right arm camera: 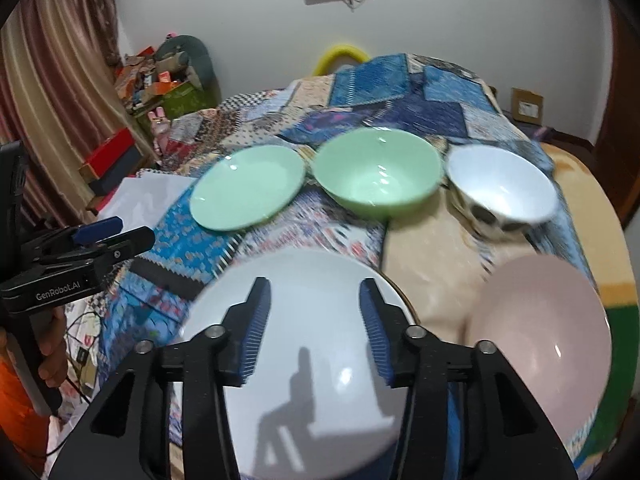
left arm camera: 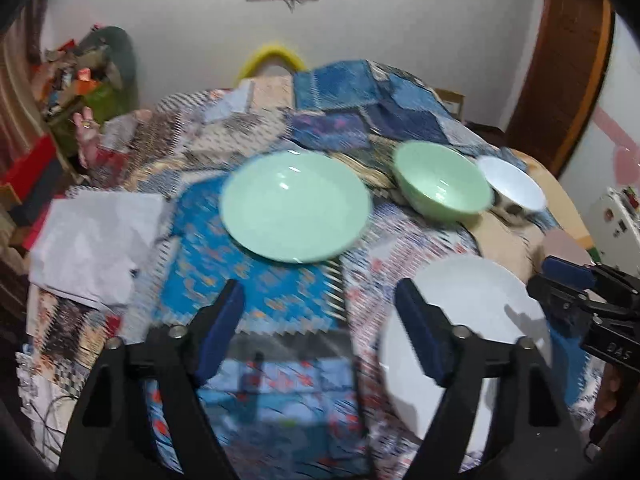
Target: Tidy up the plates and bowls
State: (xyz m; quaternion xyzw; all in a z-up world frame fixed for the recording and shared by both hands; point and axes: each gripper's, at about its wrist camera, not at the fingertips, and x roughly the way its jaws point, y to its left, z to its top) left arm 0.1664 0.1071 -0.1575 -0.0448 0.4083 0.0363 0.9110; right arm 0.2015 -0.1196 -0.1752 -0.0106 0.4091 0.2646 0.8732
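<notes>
A green plate [left arm camera: 295,205] [right arm camera: 246,188], a green bowl [left arm camera: 442,187] [right arm camera: 378,174] and a white bowl with dark spots [left arm camera: 513,186] [right arm camera: 502,188] stand in a row on the patchwork cloth. A white plate [left arm camera: 472,320] [right arm camera: 316,360] lies nearer, with a pink plate [right arm camera: 540,344] to its right. My left gripper [left arm camera: 320,292] is open and empty above the cloth, in front of the green plate. My right gripper [right arm camera: 314,290] is open and empty, hovering over the white plate. Each gripper shows at the edge of the other's view.
A white folded paper or cloth [left arm camera: 96,240] lies at the table's left. Boxes and clutter [left arm camera: 80,80] stand on the floor by the left wall. A yellow chair back [left arm camera: 272,58] rises behind the table. A white device [left arm camera: 616,220] is at the right.
</notes>
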